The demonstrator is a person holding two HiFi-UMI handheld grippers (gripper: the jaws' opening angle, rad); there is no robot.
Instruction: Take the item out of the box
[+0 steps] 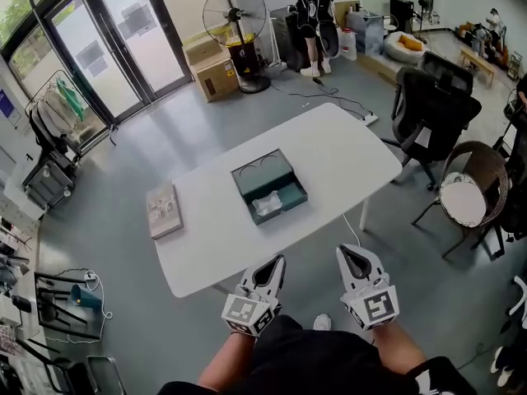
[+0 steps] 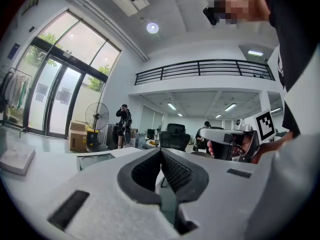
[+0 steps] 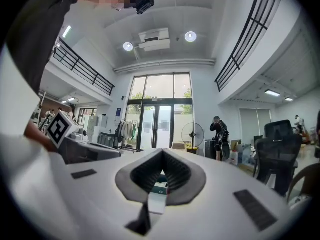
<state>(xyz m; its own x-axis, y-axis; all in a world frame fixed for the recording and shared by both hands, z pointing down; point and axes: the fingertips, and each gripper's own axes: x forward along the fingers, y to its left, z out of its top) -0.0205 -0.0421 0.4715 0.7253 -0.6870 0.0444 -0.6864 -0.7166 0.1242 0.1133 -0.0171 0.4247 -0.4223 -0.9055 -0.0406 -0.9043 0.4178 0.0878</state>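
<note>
An open dark green box [image 1: 269, 186] sits in the middle of the white table [image 1: 338, 151], with a crumpled white item [image 1: 267, 205] in its near half. The box [image 2: 95, 159] also shows low at the left of the left gripper view. Both grippers hang off the table's near edge, in front of the person's body, pointing level toward the table. My left gripper [image 1: 278, 260] [image 2: 161, 150] is shut, its pads pressed together with nothing between them. My right gripper [image 1: 346, 252] [image 3: 162, 151] stands beside it, its tips meeting, also holding nothing.
A flat beige book-like thing [image 1: 164, 210] lies at the table's left end. A black office chair [image 1: 432, 109] and a wicker chair [image 1: 469, 192] stand to the right. A floor fan [image 1: 235, 15], cardboard boxes [image 1: 214, 68] and a standing person [image 1: 309, 6] are at the back.
</note>
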